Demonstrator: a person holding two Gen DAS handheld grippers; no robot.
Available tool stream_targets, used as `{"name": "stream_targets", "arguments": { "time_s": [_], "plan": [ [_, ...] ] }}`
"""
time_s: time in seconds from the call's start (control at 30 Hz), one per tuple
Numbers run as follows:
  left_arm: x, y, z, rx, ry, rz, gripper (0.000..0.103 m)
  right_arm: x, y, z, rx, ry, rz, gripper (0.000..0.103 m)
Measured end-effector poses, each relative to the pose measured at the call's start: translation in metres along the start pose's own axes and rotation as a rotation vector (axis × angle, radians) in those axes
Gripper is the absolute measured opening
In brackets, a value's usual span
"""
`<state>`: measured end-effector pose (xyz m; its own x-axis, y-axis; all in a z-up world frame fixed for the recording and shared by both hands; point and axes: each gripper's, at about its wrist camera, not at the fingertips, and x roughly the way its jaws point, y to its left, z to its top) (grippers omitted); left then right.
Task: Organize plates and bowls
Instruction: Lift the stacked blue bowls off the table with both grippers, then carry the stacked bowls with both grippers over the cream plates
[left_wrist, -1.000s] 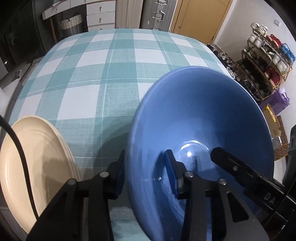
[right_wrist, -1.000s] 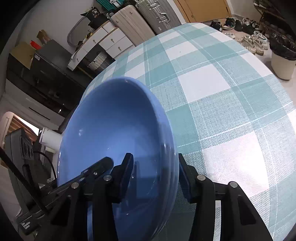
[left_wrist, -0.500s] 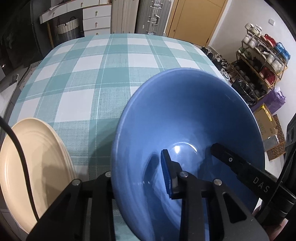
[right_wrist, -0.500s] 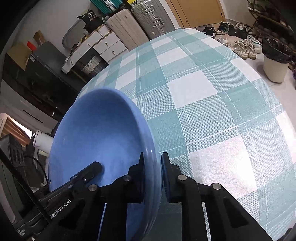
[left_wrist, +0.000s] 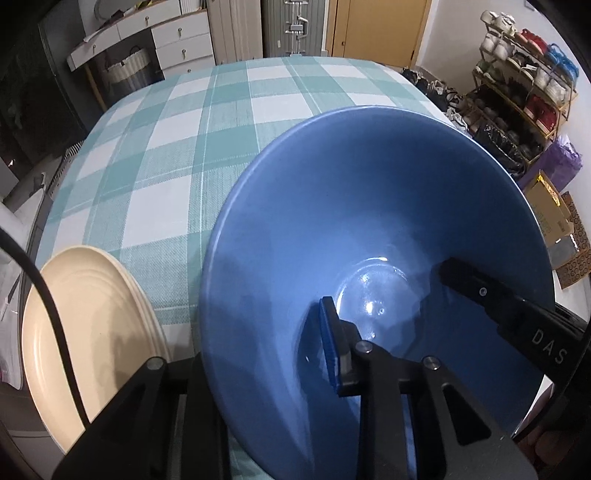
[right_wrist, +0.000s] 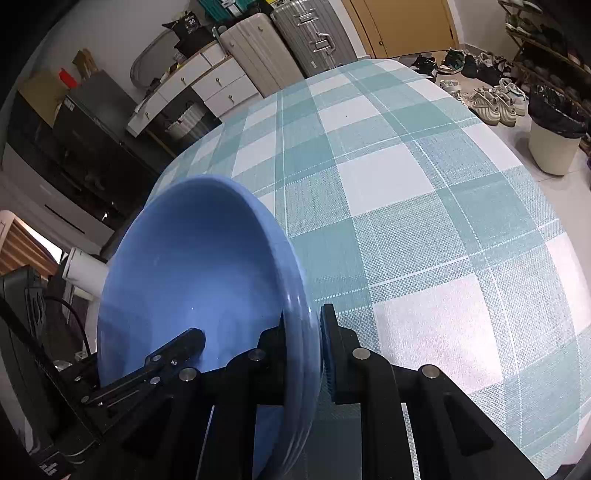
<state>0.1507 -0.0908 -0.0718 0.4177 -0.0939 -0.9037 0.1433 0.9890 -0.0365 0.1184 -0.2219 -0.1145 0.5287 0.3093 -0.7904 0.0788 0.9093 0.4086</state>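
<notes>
Right wrist view shows the right tongs (right_wrist: 319, 356) clamped on the rim of the blue bowl (right_wrist: 192, 280), one pad inside the wall and one outside, with no gap to be seen. On the opposite side the left tongs (left_wrist: 266, 350) straddle the bowl's near rim and are closing, one blue ribbed pad inside against the wall while the outer finger is hidden behind it, so I cannot tell whether that side presses yet. The bowl hangs tilted between the two, above the near end of the checked surface (left_wrist: 229, 122), just beside a stack of cream plates (left_wrist: 96, 332) at the surface's left edge. I judge this the carrying step: the bowl gripped at both sides, not yet set down. Next it wants levelling and lowering evenly, both hands together. Glazed, smooth and wide-flared with a small flat base, it could slip; the cloth looks woven, the plates faintly ringed.
</notes>
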Motion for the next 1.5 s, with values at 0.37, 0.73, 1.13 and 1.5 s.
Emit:
{"name": "stream_targets", "arguments": {
  "time_s": [0.37,0.73,1.13,1.5],
  "plan": [
    [0.001,-0.001,-0.001,0.017,0.071,0.0,0.027,0.003,-0.001,0.004,0.039,0.073,0.001,0.014],
    [-0.022,0.001,-0.001,0.013,0.058,0.0,0.027,-0.016,0.014,0.01,0.025,0.072,-0.006,0.014],
    [-0.073,0.041,-0.003,-0.036,-0.008,0.026,0.027,-0.047,0.078,0.013,-0.06,0.061,0.004,0.014],
    [-0.093,0.126,-0.032,-0.159,-0.024,0.076,0.027,-0.022,0.175,-0.008,-0.147,0.112,0.073,0.014]
  ]
}}
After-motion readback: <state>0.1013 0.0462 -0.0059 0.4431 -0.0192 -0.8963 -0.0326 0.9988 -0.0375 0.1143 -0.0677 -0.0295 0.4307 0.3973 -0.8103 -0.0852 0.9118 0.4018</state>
